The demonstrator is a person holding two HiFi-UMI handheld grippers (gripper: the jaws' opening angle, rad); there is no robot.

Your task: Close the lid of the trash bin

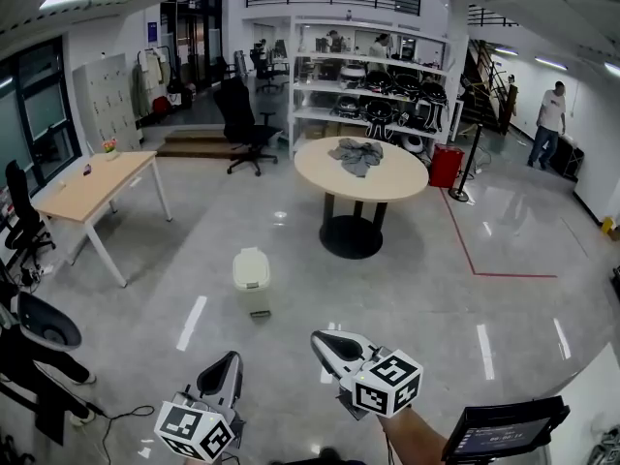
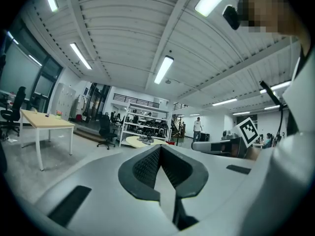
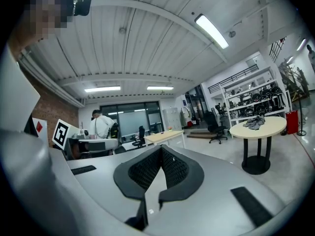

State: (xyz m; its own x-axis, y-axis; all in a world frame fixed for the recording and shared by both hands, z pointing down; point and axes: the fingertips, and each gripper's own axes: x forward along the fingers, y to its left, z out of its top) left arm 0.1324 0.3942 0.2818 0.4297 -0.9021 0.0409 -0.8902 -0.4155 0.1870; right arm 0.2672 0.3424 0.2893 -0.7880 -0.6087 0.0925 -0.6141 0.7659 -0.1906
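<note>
A small cream trash bin (image 1: 251,270) stands on the grey floor ahead of me, with its lid lying flat on top and a dark pedal at its base. My left gripper (image 1: 224,362) is held low at the bottom of the head view, well short of the bin, jaws shut on nothing. To its right, my right gripper (image 1: 326,341) is also shut and empty, pointing toward the bin from a distance. Both gripper views look out over the room: the left gripper (image 2: 160,151) and the right gripper (image 3: 161,150) show closed pads, and the bin is hidden in both.
A round beige table (image 1: 360,170) with grey cloth on it stands beyond the bin. To the left is a wooden desk (image 1: 92,190), with black office chairs (image 1: 242,114) around. Shelving (image 1: 373,85) lines the back wall. A person (image 1: 547,119) stands far right. A monitor (image 1: 504,429) sits at my right.
</note>
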